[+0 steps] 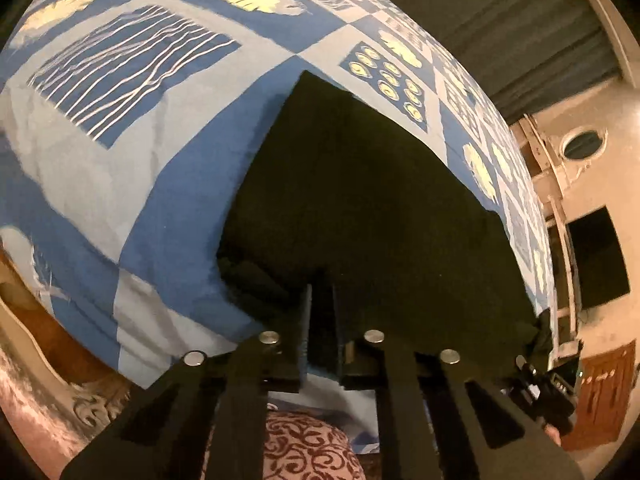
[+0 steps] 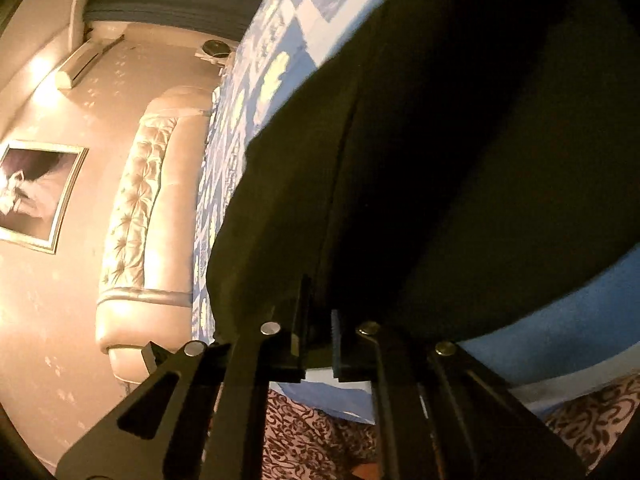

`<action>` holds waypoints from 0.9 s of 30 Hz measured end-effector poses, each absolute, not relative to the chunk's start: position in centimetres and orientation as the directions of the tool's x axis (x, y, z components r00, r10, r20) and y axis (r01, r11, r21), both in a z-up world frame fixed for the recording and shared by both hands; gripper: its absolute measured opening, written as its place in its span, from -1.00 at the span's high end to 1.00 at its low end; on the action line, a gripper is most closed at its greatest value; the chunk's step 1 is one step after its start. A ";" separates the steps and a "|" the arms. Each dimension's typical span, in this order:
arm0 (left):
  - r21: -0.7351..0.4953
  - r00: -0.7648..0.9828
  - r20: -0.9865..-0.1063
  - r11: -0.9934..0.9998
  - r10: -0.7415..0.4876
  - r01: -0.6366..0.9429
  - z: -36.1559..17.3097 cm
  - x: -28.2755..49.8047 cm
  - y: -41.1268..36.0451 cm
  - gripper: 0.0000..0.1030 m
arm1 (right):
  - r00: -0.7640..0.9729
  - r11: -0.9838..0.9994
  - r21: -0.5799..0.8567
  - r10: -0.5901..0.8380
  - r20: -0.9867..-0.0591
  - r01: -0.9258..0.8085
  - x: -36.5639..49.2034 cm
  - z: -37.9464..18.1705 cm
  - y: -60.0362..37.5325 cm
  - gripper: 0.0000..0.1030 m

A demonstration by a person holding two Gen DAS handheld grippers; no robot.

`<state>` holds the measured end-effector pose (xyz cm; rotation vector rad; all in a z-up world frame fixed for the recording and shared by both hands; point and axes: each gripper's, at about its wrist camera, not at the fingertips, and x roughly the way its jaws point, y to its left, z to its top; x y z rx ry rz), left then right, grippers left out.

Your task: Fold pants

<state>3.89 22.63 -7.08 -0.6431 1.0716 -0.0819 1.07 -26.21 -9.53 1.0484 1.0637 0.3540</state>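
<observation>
**Q:** What is your left gripper doing?

**A:** Your left gripper [image 1: 320, 320] has its fingers drawn close together, with dark fabric of the pants [image 1: 360, 200] pinched in the narrow gap between them. The pants lie flat on the bed as a black, roughly triangular shape whose point reaches away from you. Under them is a bedsheet [image 1: 160, 168] in blue and pale grey squares, printed with white wavy lines and cream leaf shapes. To the left of the pants the sheet is bare; to the right only a thin strip of it shows before the bed's edge.

**Q:** And further right in that view?

**A:** At the lower right edge, past the pants, your other gripper [image 1: 540, 392] shows as a dark shape; it is too small there to judge its fingers.

**Q:** What about your right gripper up close?

**A:** Your right gripper [image 2: 320, 328] also has its fingers nearly together, and the black cloth [image 2: 460, 140] seems to be clamped between them, though it is very dark there. The pants fill the centre and right of this view. To their left runs the patterned sheet [image 2: 260, 92], then a tufted cream headboard [image 2: 152, 216], then a wall with a framed picture [image 2: 36, 196].
</observation>
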 end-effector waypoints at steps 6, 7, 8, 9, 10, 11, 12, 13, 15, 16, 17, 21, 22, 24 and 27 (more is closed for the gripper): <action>-0.547 0.512 -0.777 0.795 -0.366 -0.262 -6.4 3.0 22.8 0.87 | 0.524 0.506 0.847 0.682 -0.509 0.164 0.3 -6.9 -26.6 0.88; -0.553 0.512 -0.775 0.789 -0.370 -0.267 -6.5 2.9 22.9 0.87 | 0.524 0.506 0.847 0.684 -0.508 0.161 0.1 -6.8 -26.7 0.88; -0.563 0.513 -0.772 0.778 -0.375 -0.279 -6.7 2.8 23.0 0.86 | 0.524 0.507 0.846 0.683 -0.510 0.162 0.1 -6.7 -26.7 0.88; -0.574 0.517 -0.767 0.766 -0.380 -0.289 -6.9 2.8 23.1 0.86 | 0.523 0.507 0.846 0.682 -0.511 0.165 0.0 -6.8 -26.7 0.88; -0.590 0.524 -0.758 0.751 -0.388 -0.297 -7.1 2.6 23.3 0.83 | 0.521 0.508 0.845 0.681 -0.514 0.169 0.2 -6.9 -26.6 0.88; -0.607 0.529 -0.749 0.733 -0.399 -0.307 -7.3 2.5 23.5 0.81 | 0.521 0.507 0.845 0.681 -0.515 0.171 0.1 -7.0 -26.7 0.88; -0.619 0.531 -0.743 0.720 -0.407 -0.314 -7.4 2.5 23.6 0.79 | 0.521 0.502 0.847 0.682 -0.513 0.177 0.1 -7.2 -26.7 0.88; -0.631 0.534 -0.736 0.707 -0.416 -0.319 -7.5 2.5 23.8 0.73 | 0.519 0.499 0.848 0.684 -0.512 0.180 0.1 -7.3 -26.7 0.88; -0.664 0.545 -0.715 0.670 -0.437 -0.334 -7.7 2.6 24.3 0.64 | 0.515 0.496 0.849 0.687 -0.513 0.184 0.2 -7.5 -26.7 0.88; -0.677 0.549 -0.707 0.652 -0.447 -0.341 -7.9 2.7 24.4 0.56 | 0.513 0.494 0.849 0.689 -0.513 0.186 0.3 -7.6 -26.7 0.88; -0.688 0.551 -0.698 0.639 -0.457 -0.343 -7.9 2.8 24.6 0.46 | 0.510 0.493 0.850 0.691 -0.513 0.187 0.3 -7.7 -26.7 0.88; -0.728 0.575 -0.665 0.585 -0.476 -0.358 -7.6 2.3 24.6 0.23 | 0.507 0.481 0.854 0.696 -0.509 0.197 0.4 -8.1 -26.7 0.88; -0.727 0.577 -0.666 0.586 -0.472 -0.359 -7.3 2.0 24.5 0.18 | 0.507 0.479 0.855 0.696 -0.508 0.199 0.3 -8.2 -26.7 0.88; -0.696 0.575 -0.691 0.618 -0.439 -0.364 -6.6 1.6 24.2 0.10 | 0.505 0.477 0.856 0.699 -0.507 0.198 0.3 -8.2 -26.8 0.88; -0.653 0.576 -0.724 0.646 -0.380 -0.395 -6.3 1.1 24.6 -0.19 | 0.505 0.472 0.859 0.702 -0.503 0.199 0.4 -8.1 -26.8 0.88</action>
